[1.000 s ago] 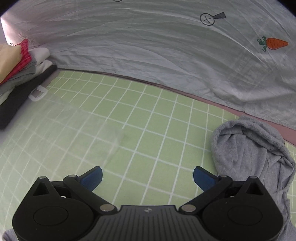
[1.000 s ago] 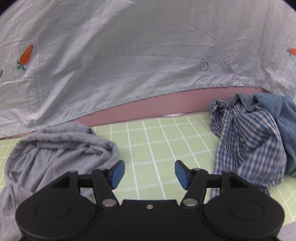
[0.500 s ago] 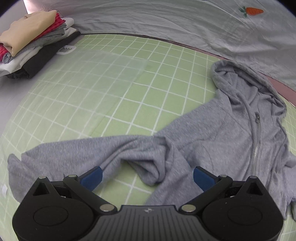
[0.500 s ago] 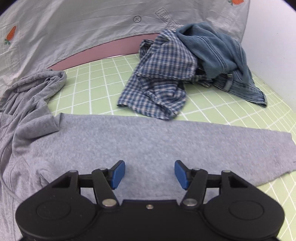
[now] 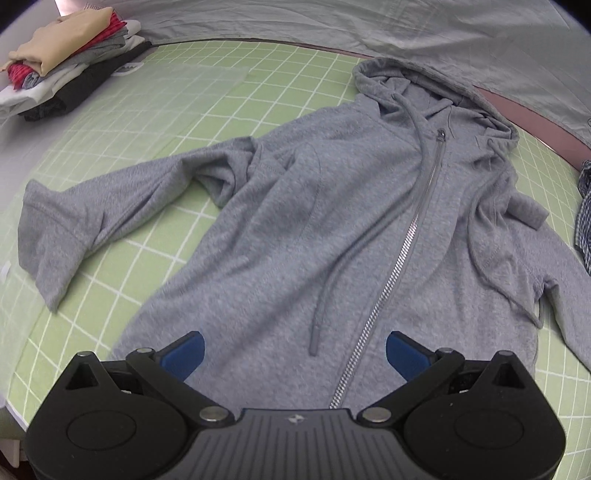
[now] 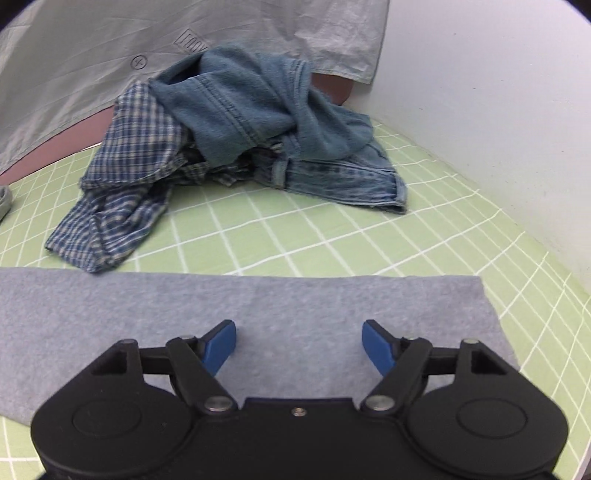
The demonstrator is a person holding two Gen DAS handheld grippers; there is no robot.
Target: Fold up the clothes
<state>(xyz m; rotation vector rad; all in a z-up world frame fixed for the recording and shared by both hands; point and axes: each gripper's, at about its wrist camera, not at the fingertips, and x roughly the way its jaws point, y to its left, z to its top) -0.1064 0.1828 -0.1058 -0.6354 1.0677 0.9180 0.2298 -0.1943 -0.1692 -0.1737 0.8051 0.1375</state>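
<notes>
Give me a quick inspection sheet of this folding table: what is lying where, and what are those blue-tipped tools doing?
Surface: green grid mat, mostly covered.
Job's things: grey zip hoodie spread front-up, zipper closed; one sleeve stretched flat towards the mat's edge.
Clutter: crumpled plaid shirt with denim garment heaped partly on it; folded stack at the far corner.
Grippers: left hand-held gripper open above the hoodie's hem; right hand-held gripper open above the sleeve; neither holds cloth.
Cables: nothing seen.
Surroundings: pale grey sheet hangs behind; white wall beside.
</notes>
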